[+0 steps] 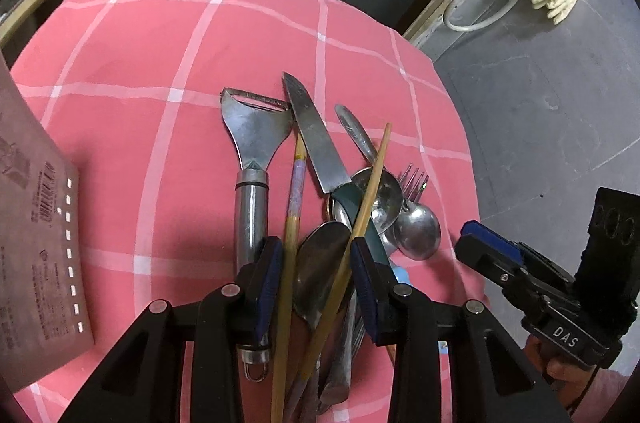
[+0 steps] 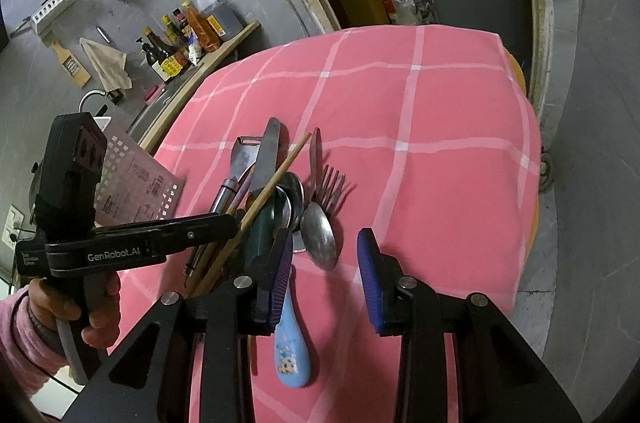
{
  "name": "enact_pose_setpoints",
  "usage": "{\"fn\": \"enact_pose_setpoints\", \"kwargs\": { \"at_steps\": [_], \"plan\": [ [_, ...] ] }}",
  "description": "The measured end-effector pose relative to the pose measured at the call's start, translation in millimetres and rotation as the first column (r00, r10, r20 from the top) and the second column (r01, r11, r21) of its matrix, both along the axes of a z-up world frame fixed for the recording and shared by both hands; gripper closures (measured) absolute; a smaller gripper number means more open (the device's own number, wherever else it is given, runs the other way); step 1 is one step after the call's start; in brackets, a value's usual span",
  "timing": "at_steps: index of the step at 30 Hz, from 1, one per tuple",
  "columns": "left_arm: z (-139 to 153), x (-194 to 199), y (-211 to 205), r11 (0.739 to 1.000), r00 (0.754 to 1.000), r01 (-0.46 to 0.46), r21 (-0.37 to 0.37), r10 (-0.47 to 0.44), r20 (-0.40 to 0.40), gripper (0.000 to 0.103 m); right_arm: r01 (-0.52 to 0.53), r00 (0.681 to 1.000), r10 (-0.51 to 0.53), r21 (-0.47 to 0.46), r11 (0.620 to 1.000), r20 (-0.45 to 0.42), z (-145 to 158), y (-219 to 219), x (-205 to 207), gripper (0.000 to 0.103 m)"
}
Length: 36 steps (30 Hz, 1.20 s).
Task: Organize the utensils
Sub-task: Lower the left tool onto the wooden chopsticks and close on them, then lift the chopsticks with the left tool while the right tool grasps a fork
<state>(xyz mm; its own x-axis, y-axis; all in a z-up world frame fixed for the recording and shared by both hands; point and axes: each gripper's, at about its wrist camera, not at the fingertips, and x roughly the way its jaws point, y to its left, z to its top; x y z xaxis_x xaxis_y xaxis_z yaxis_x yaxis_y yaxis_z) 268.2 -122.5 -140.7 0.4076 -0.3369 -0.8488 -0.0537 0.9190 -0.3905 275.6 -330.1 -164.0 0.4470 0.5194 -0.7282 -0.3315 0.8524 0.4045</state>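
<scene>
A heap of utensils lies on the pink checked tablecloth: a metal peeler, a green-handled knife, two wooden chopsticks, metal spoons and a fork. My left gripper points down over the heap. Its jaws are partly apart, with both chopsticks and a large spoon between the pads. Whether the pads press on them is unclear. My right gripper hovers open just right of the heap over bare cloth. A blue-handled spoon lies under its left finger.
A perforated pinkish holder stands at the left edge of the table. The table drops off to a grey floor on the right. A counter with bottles runs behind. A hand in a pink sleeve holds the left gripper.
</scene>
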Motion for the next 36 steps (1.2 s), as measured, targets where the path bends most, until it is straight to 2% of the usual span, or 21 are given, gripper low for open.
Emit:
{"fn": "enact_pose_setpoints", "kwargs": {
  "at_steps": [9,14,19,28,31,36],
  "plan": [
    [-2,-2,5,0.997,0.999,0.02,-0.075,-0.022,-0.026,0.07,-0.011,1.0,0.01,-0.013,1.0,-0.028,-11,4,8,0.077],
    [-5,-5,4,0.994,0.997,0.055,-0.091,-0.059,-0.044,0.07,-0.021,0.999,0.02,-0.018,1.0,-0.037,-16,6,8,0.077],
    [-8,-10,-4,0.993,0.993,0.101,-0.066,-0.105,-0.061,0.07,-0.023,0.999,0.022,-0.024,0.999,-0.041,-18,7,8,0.077],
    [-4,-9,-28,0.983,0.983,0.179,0.048,-0.177,-0.056,0.07,-0.042,0.999,0.04,-0.055,0.998,-0.033,-21,13,12,0.077],
    [-4,-8,-28,0.984,0.985,0.162,0.07,-0.158,-0.067,0.091,-0.041,0.999,0.04,-0.065,0.997,-0.03,-20,14,10,0.086],
    [-3,-16,-16,0.993,0.992,0.112,0.047,-0.109,-0.069,0.096,-0.049,0.998,0.047,-0.053,0.997,-0.035,-18,15,5,0.093]
  ]
}}
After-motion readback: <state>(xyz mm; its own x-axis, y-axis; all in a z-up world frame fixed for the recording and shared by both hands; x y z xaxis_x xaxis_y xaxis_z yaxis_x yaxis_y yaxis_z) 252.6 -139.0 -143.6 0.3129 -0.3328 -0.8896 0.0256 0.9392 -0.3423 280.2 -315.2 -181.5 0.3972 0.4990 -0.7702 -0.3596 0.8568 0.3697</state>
